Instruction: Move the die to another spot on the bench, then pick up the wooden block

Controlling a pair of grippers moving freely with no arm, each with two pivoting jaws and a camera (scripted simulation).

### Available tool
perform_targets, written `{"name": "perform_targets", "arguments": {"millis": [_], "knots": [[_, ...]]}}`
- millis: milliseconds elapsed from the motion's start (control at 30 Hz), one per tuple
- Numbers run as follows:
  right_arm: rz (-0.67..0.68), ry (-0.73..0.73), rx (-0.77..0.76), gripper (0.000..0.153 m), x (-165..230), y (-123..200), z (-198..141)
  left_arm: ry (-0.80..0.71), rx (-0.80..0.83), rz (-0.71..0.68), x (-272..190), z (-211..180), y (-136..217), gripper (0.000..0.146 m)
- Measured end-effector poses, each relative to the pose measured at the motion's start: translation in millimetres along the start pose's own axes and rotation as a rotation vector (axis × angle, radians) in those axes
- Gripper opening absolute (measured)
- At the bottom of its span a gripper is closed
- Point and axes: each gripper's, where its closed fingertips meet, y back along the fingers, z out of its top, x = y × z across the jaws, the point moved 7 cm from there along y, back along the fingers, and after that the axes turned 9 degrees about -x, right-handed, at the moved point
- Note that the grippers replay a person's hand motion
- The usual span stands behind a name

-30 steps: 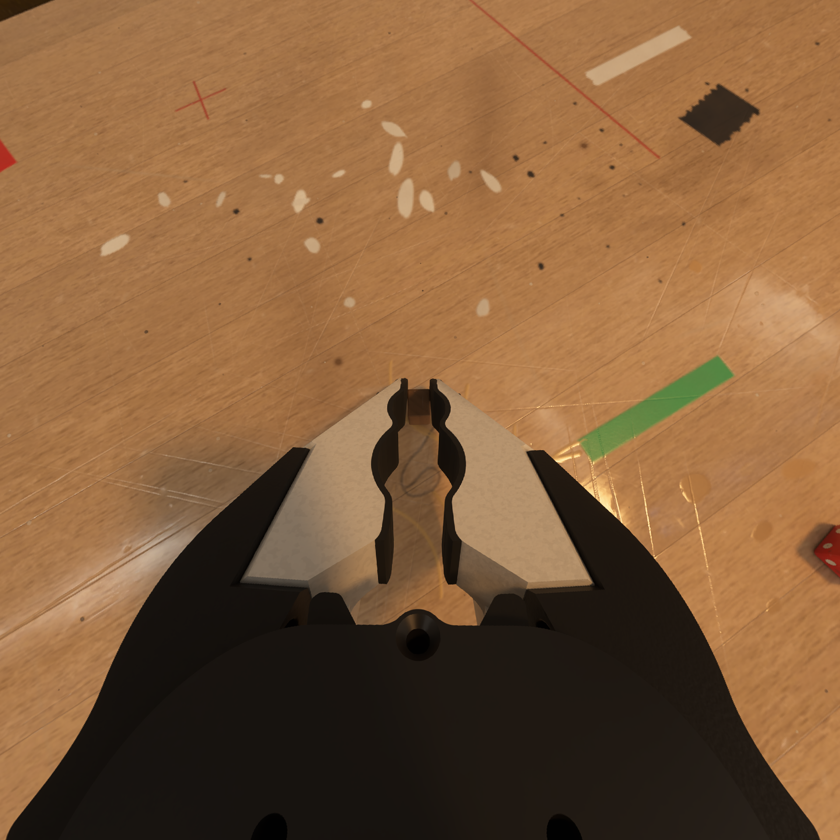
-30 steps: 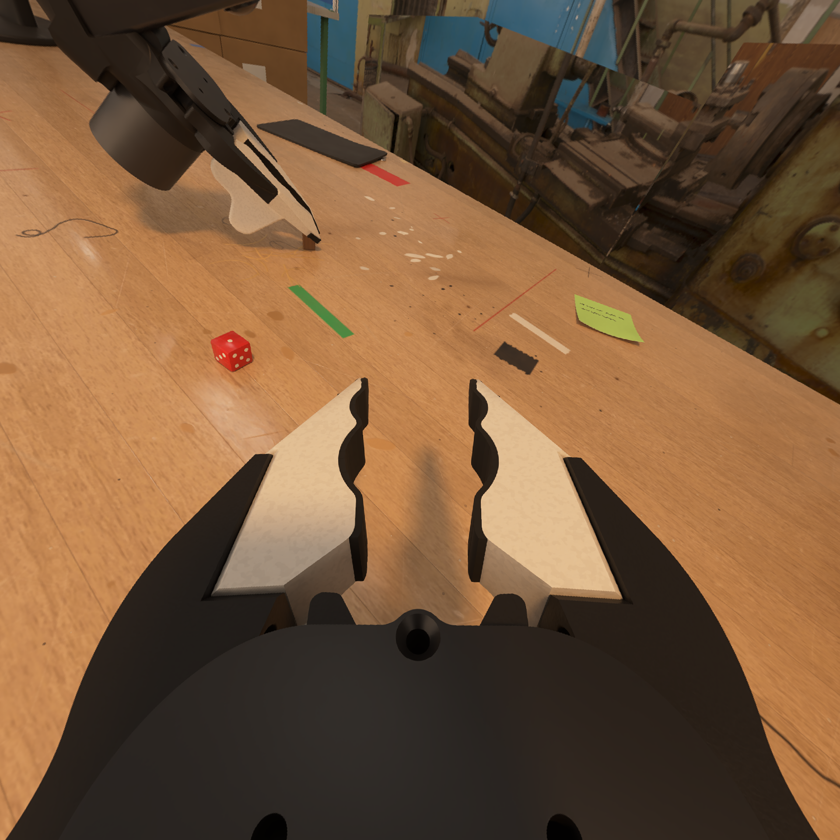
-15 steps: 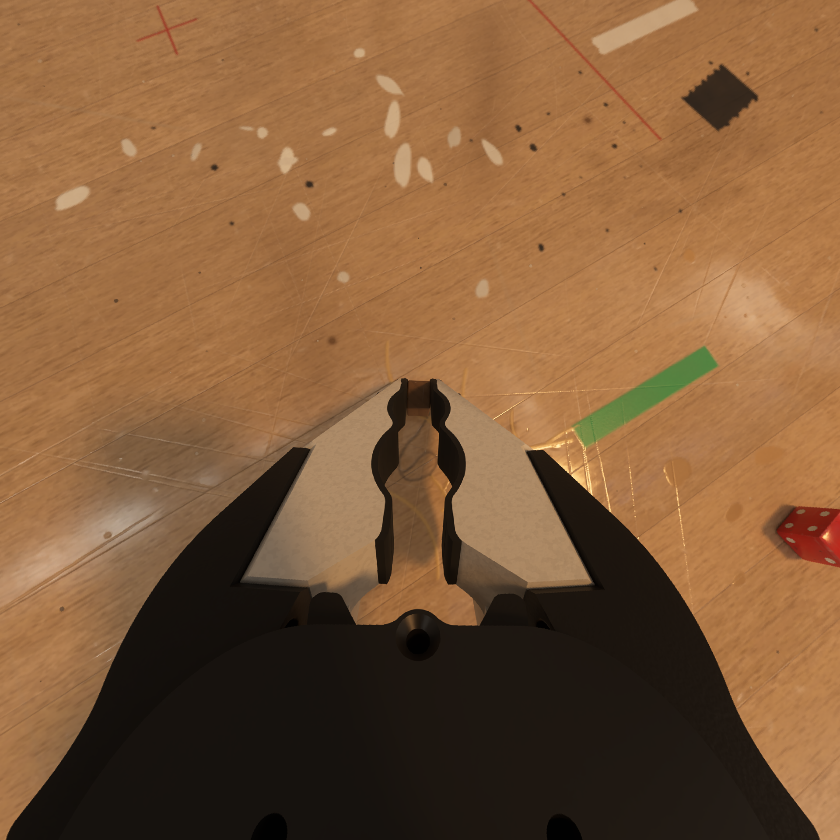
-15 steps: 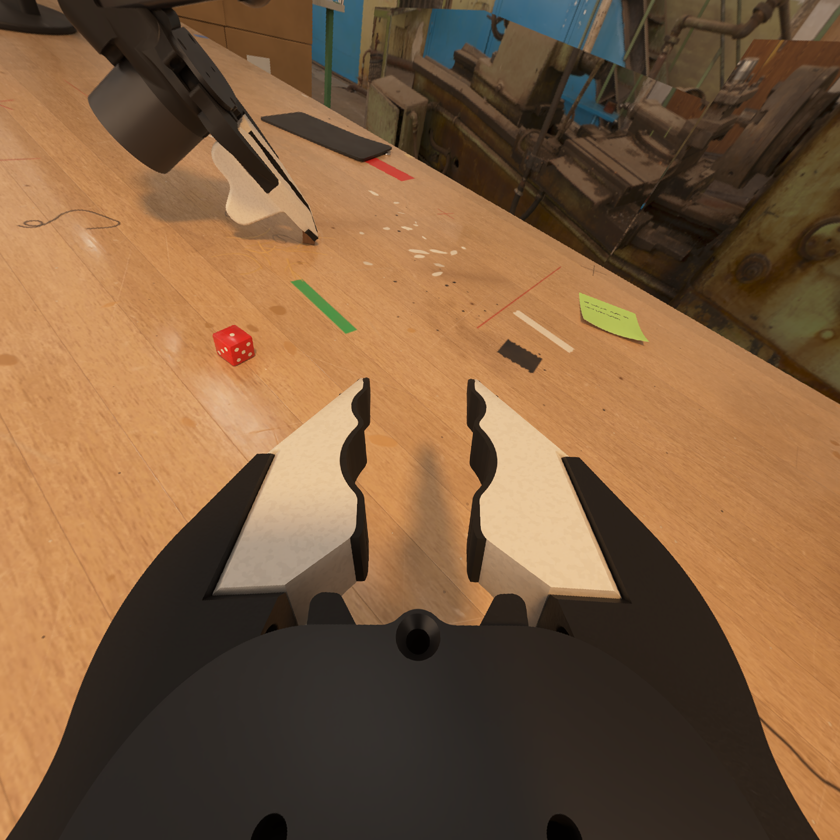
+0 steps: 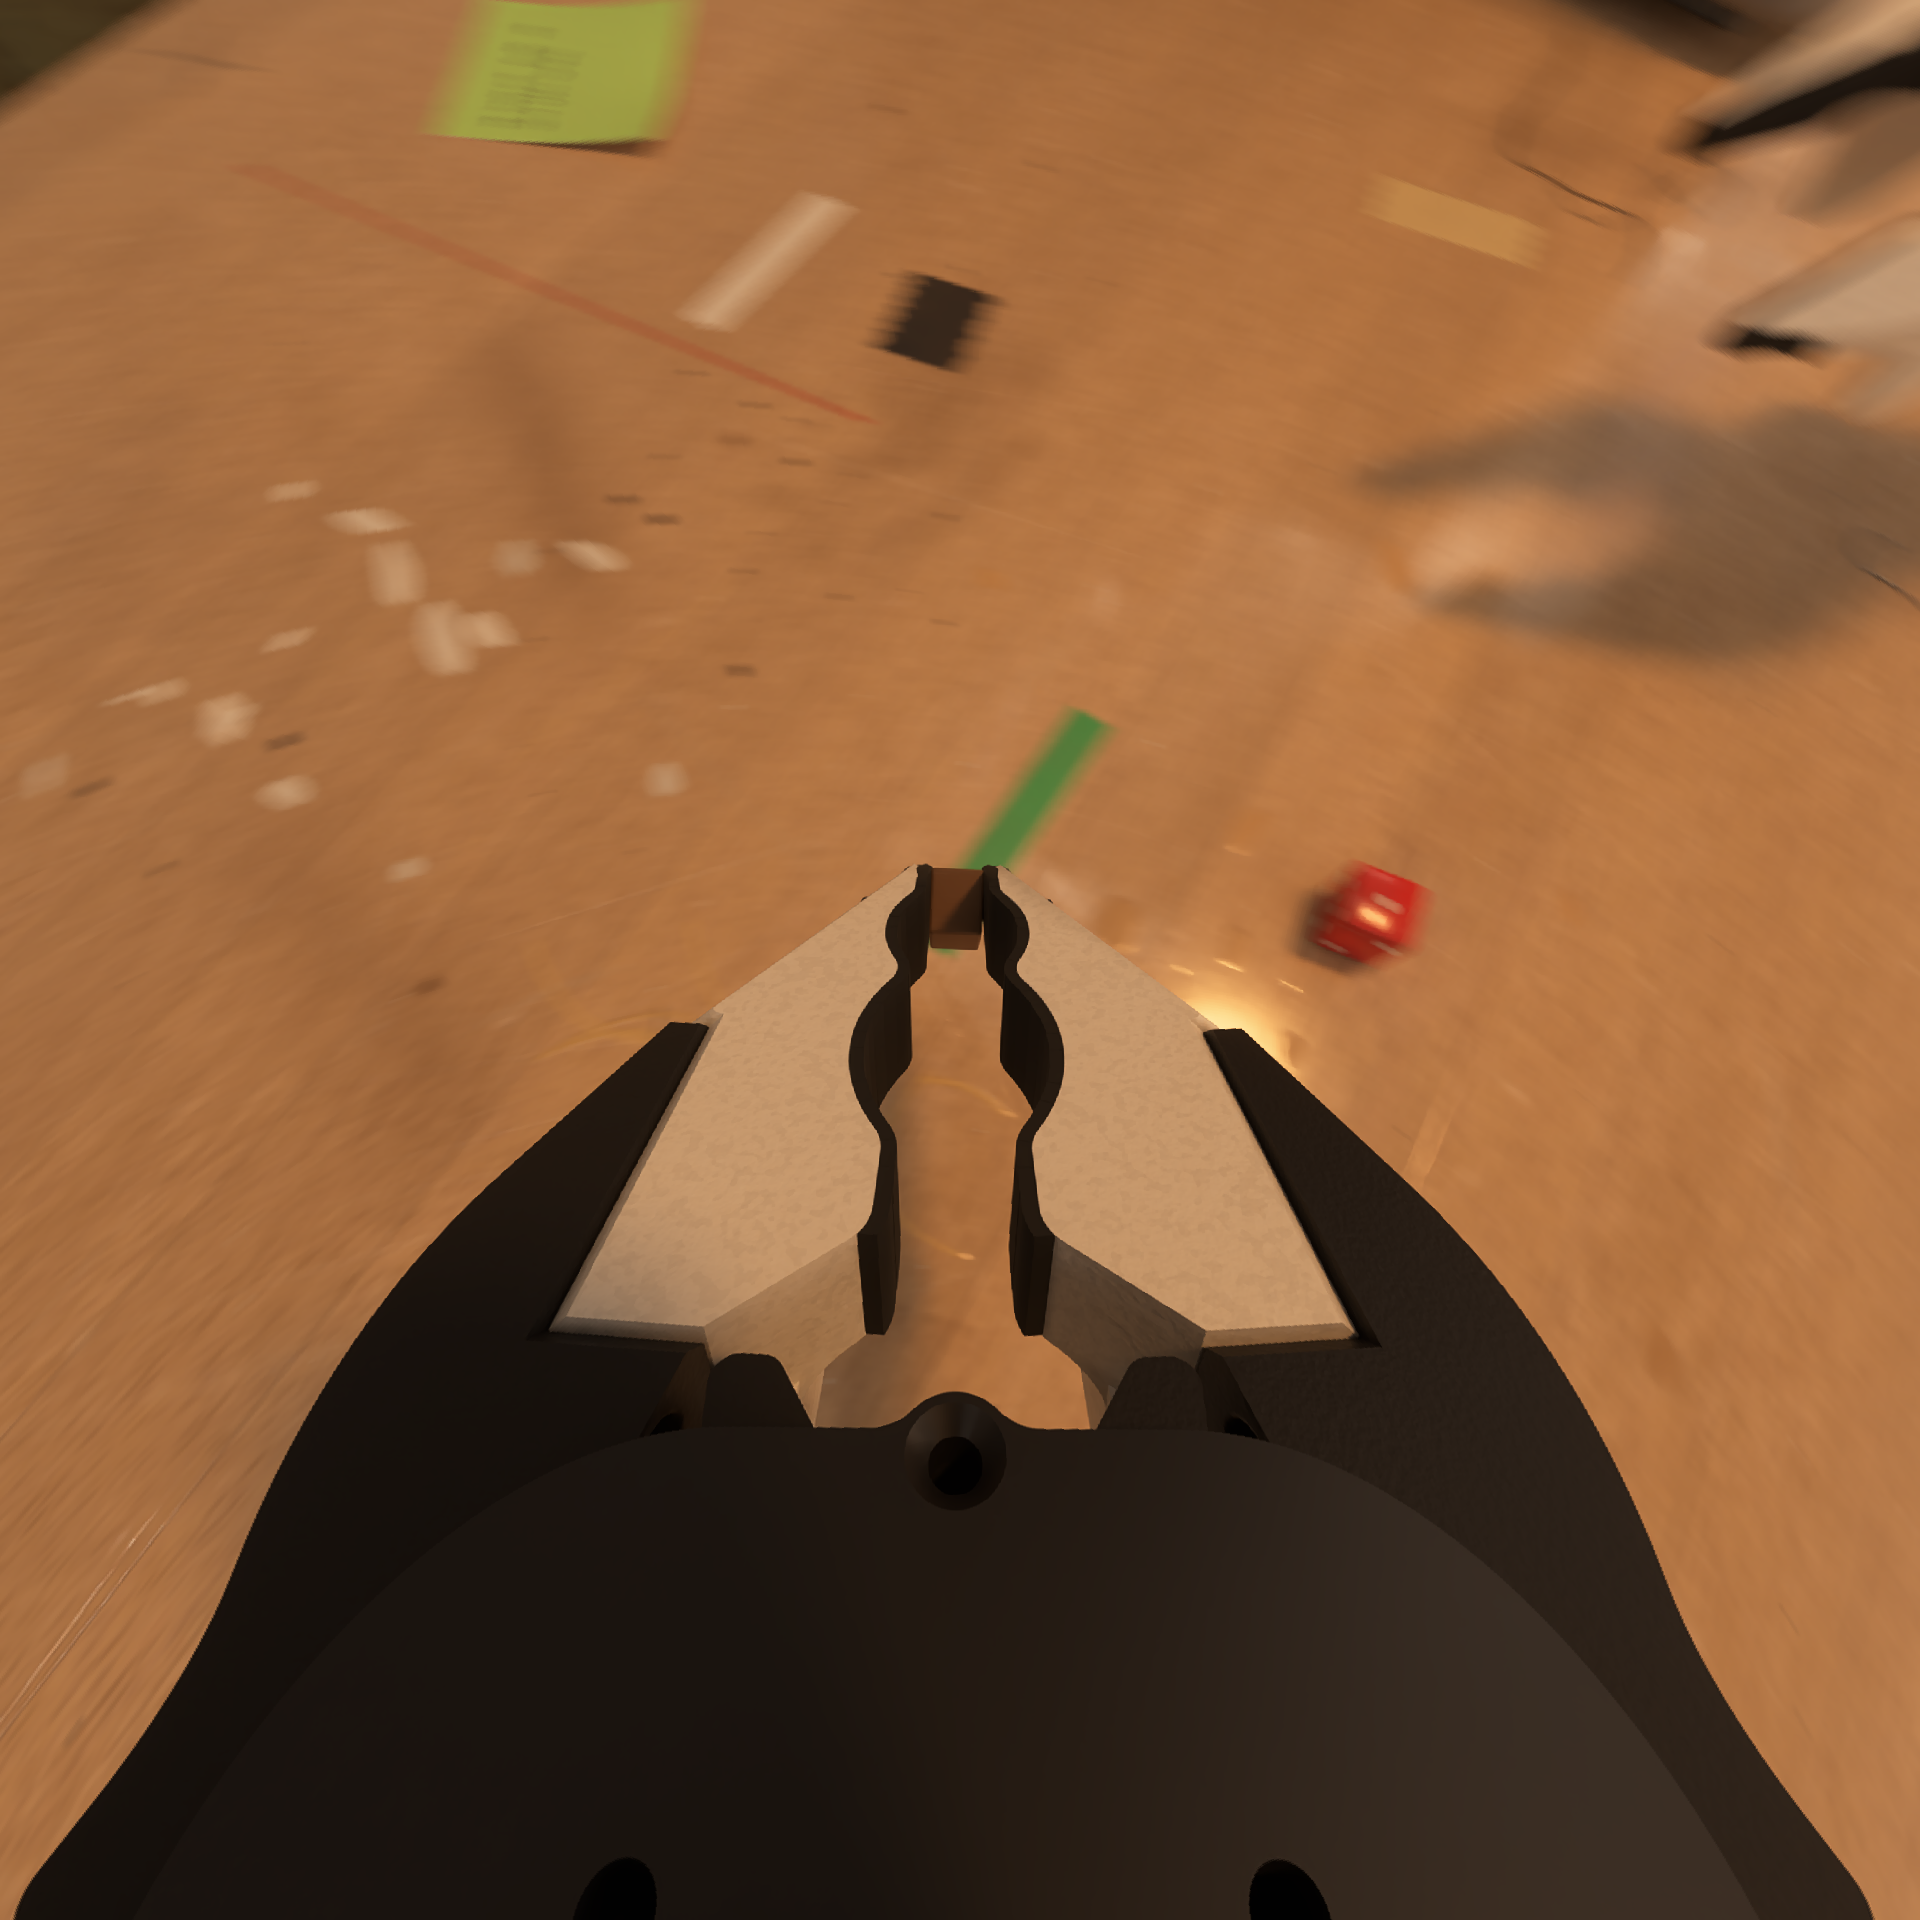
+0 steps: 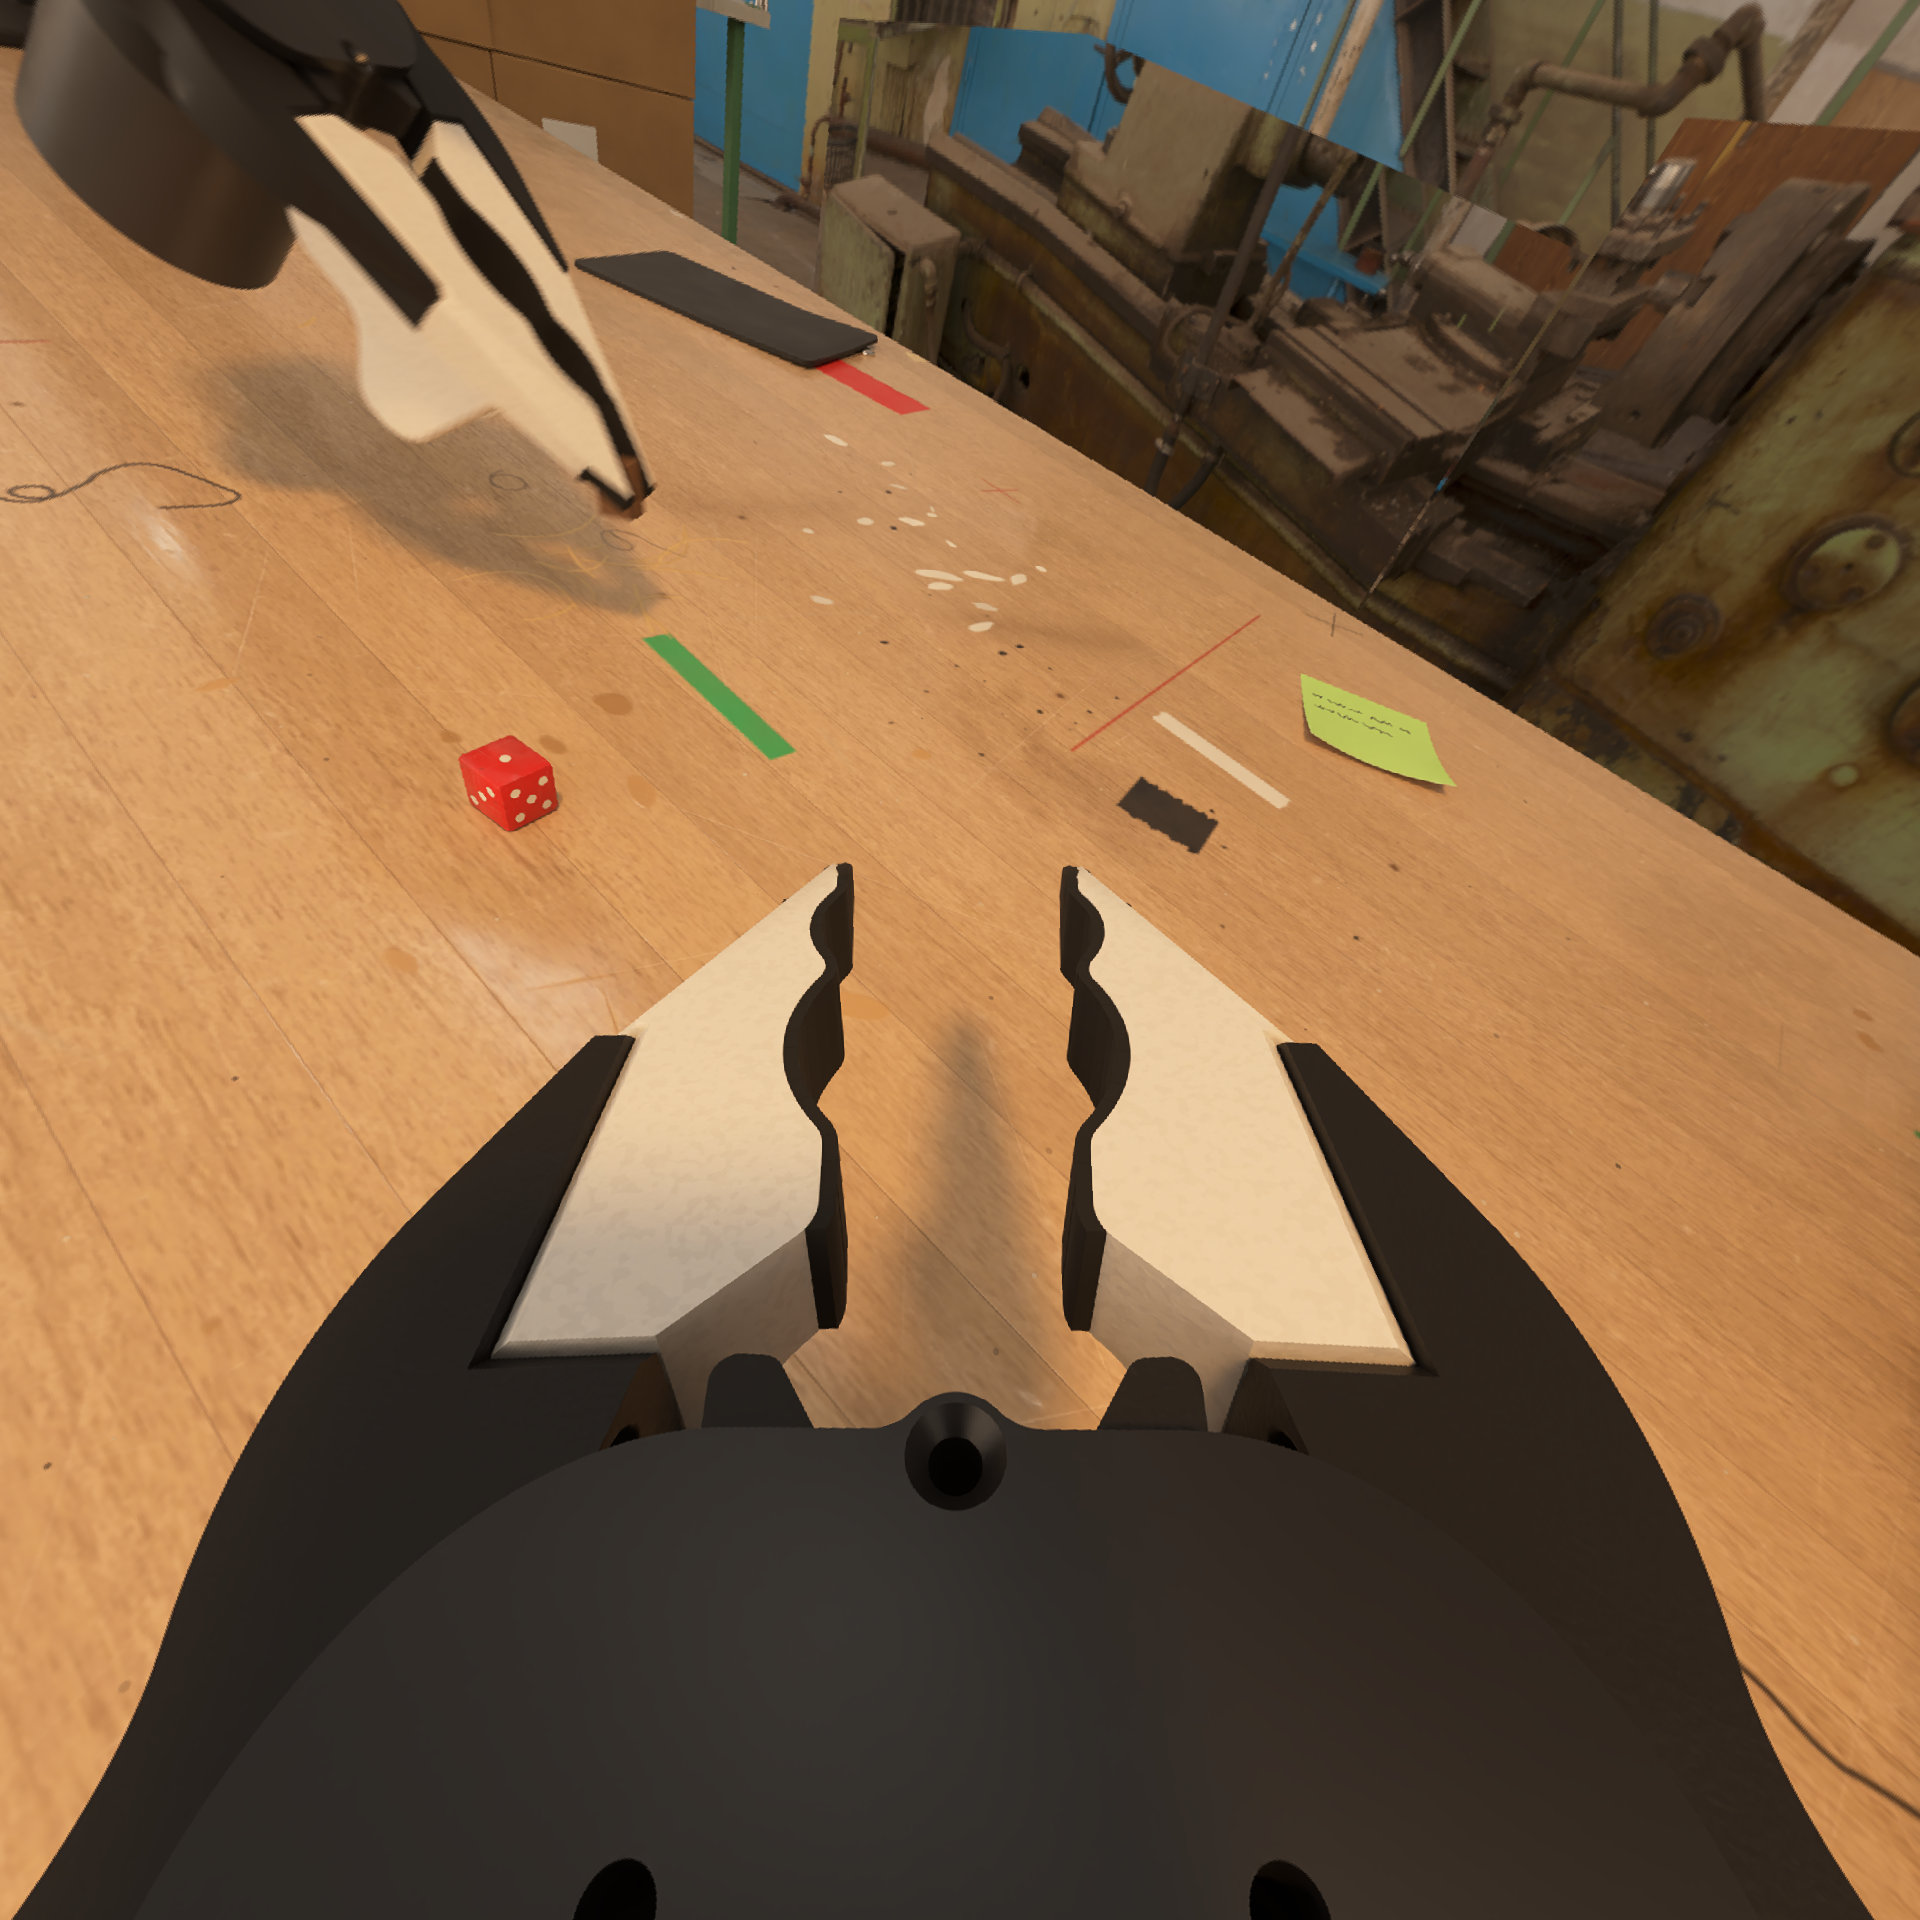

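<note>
Left wrist view: whole bench [image 5: 312, 1039] smeared w/ motion blur, sharp 0.5 s ago. Left gripper [image 5: 954, 883] tips pinched narrow on the block [image 5: 954, 909], small brown piece right at the tips, same grip as before. Die [image 5: 1366, 920] sits on the wood just right of the tips, nearer centre than 0.5 s ago when it was at the frame's right edge. Green tape [image 5: 1039, 795] runs off just beyond the tips. Farther: black patch [image 5: 935, 320], pale strip [image 5: 767, 262], red line [image 5: 551, 291], white flecks [image 5: 436, 623] at left. Green note [image 5: 561, 71] now in sight at far left, writing too blurred to read. Right gripper's fingers [image 5: 1839, 301] show blurred far right, shadow under them.

Right wrist view: crisp. Right gripper [image 6: 954, 883] jaws wide apart, nothing between them, bare planks below; unchanged. Left gripper [image 6: 621, 488] far left is higher than 0.5 s ago, block [image 6: 623, 506] in its tips clear of the bench [image 6: 312, 1039], shadow beneath. Die [image 6: 508, 783] near left, pips up, hasn't moved. Green tape [image 6: 719, 696] between die and flecks [image 6: 956, 577]. Right: note [image 6: 1371, 729] w/ scribbled lines, pale strip [image 6: 1221, 760], black patch [image 6: 1167, 815], red line [image 6: 1164, 683]. Far: black mat [image 6: 727, 307], red tape [image 6: 871, 387]. Beyond the edge, rusty machinery [image 6: 1455, 312] and blue wall [image 6: 1039, 83].
</note>
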Motion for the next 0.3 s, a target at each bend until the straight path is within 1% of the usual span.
{"name": "perform_targets", "arguments": {"millis": [33, 133, 300], "knots": [[0.000, -0.004, 0.001, 0.040, 0.0, -0.4, -0.7, -0.032, 0.017, -0.081, -12.4, -1.9, -0.9, 0.009], [0.003, -0.018, 0.006, 0.039, 0.4, -2.1, -3.2, -0.108, 0.045, -0.226, -45.7, -11.5, -12.0, 0.009], [-0.003, -0.013, 0.009, 0.039, 0.0, -2.2, -4.2, -0.164, 0.149, -0.322, -68.5, -25.3, -31.9, 0.009]]}}
